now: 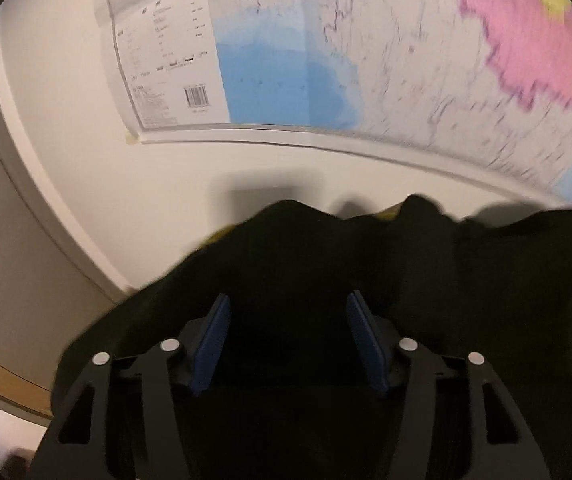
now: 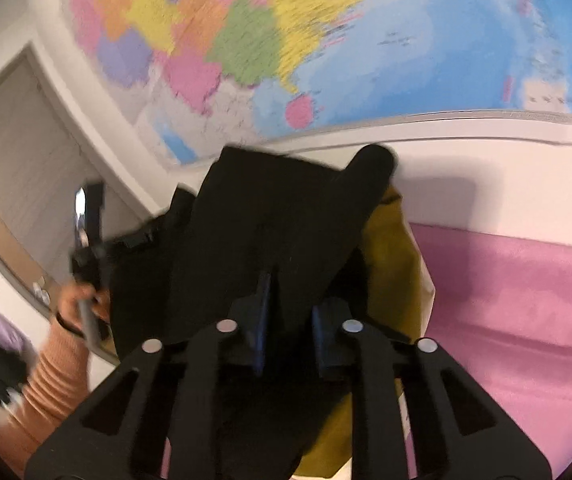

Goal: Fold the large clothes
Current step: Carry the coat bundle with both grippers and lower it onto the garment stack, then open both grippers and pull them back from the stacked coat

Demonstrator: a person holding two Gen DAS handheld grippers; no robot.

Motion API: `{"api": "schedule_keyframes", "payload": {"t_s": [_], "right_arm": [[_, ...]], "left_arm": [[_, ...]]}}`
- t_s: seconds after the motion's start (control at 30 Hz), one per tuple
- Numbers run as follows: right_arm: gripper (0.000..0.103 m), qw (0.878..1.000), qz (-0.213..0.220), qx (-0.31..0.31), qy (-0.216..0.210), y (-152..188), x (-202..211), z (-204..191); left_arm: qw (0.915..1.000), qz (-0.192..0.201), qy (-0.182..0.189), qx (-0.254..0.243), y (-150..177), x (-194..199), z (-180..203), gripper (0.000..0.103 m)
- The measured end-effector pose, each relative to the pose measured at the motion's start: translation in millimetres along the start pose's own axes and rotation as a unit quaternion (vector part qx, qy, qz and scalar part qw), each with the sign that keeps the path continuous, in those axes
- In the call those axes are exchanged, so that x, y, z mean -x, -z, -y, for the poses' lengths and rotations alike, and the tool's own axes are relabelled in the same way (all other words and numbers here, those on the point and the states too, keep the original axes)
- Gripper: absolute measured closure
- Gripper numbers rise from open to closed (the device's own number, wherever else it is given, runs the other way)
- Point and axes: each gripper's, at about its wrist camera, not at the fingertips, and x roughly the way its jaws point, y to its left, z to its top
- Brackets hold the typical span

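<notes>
A: Where is the black garment (image 2: 269, 216)?
B: In the right wrist view it fills the middle of the frame, draped up toward the map (image 2: 326, 32) on the wall, with a mustard-yellow cloth (image 2: 394, 264) showing under its right edge and a pink sheet (image 2: 518, 300) at the right.

A: And the right gripper (image 2: 288, 312)?
B: It points down into the fabric from the bottom centre. Its blue pads sit close together, clenched on a fold of the black garment.

A: The left gripper (image 1: 288, 340)?
B: In its own view the fingers (image 1: 213, 340) stand well apart at lower centre, released, dark cloth lying under and between them without the pads pressing it.

A: Can you see the person?
B: At the left of the right wrist view, a hand (image 2: 81, 300) in an orange ribbed sleeve (image 2: 45, 384) grips the left tool's handle, forearm angled up from the lower left corner.
</notes>
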Motion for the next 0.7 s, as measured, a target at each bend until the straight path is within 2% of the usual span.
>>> {"api": "schedule_keyframes", "payload": {"t_s": [0.03, 0.07, 0.1, 0.13, 0.17, 0.23, 0.33, 0.37, 0.43, 0.47, 0.5, 0.6, 0.7], "right_arm": [[0.087, 1.0, 0.005, -0.009, 0.008, -0.9, 1.4, 2.5], [0.078, 1.0, 0.006, -0.015, 0.014, -0.7, 2.1, 4.0], [0.076, 1.0, -0.003, -0.018, 0.016, 0.4, 1.6, 3.4], [0.077, 1.0, -0.004, -0.012, 0.02, 1.1, 3.2, 1.0], [0.077, 1.0, 0.012, 0.002, 0.029, 3.2, 11.2, -4.6], [0.076, 0.999, 0.04, 0.021, 0.03, 7.6, 30.3, -17.6], [0.073, 0.995, 0.062, 0.071, 0.016, 15.5, 48.9, -38.5], [0.069, 0.994, 0.057, 0.097, 0.016, 20.3, 49.6, -48.6], [0.069, 0.989, 0.03, 0.144, 0.027, 29.5, 38.3, -64.2], [0.07, 0.988, 0.019, 0.147, 0.033, 31.4, 30.5, -64.7], [0.07, 0.99, 0.005, 0.137, 0.034, 32.4, 21.9, -61.2], [0.068, 0.995, -0.021, 0.095, 0.029, 33.9, 1.9, -42.6], [0.065, 0.996, -0.003, 0.081, 0.02, 39.4, 13.7, -42.9]], "left_arm": [[1.0, -0.007, -0.004, 0.001, 0.6, -4.2, 1.3, 0.045], [0.9998, -0.013, -0.011, -0.001, 0.6, -7.4, 3.1, 0.045], [0.9997, -0.012, -0.019, -0.002, 0.6, -7.1, 4.5, 0.045], [0.9998, -0.004, -0.022, -0.002, 0.4, -5.2, 5.6, 0.043], [0.9994, 0.021, -0.027, -0.004, 2.8, 5.7, 6.4, 0.042], [0.9985, 0.05, -0.022, 0.005, 5.4, 23.3, 0.7, 0.03], [0.9962, 0.085, 0.006, 0.02, 17.4, 53.5, -10.9, 0.029], [0.995, 0.096, 0.021, 0.015, 23.7, 63.4, -11.8, 0.029], [0.9931, 0.108, 0.047, 0.005, 33.5, 74.3, -11.0, 0.029], [0.992, 0.11, 0.061, -0.006, 38.9, 78.2, -5.2, 0.029], [0.9916, 0.107, 0.07, -0.022, 43.3, 77.7, 1.8, 0.027], [0.9944, 0.071, 0.064, -0.045, 50.7, 57.6, 22.5, 0.027], [0.9971, 0.038, 0.056, -0.035, 52.2, 30.8, 21.3, 0.024]]}}
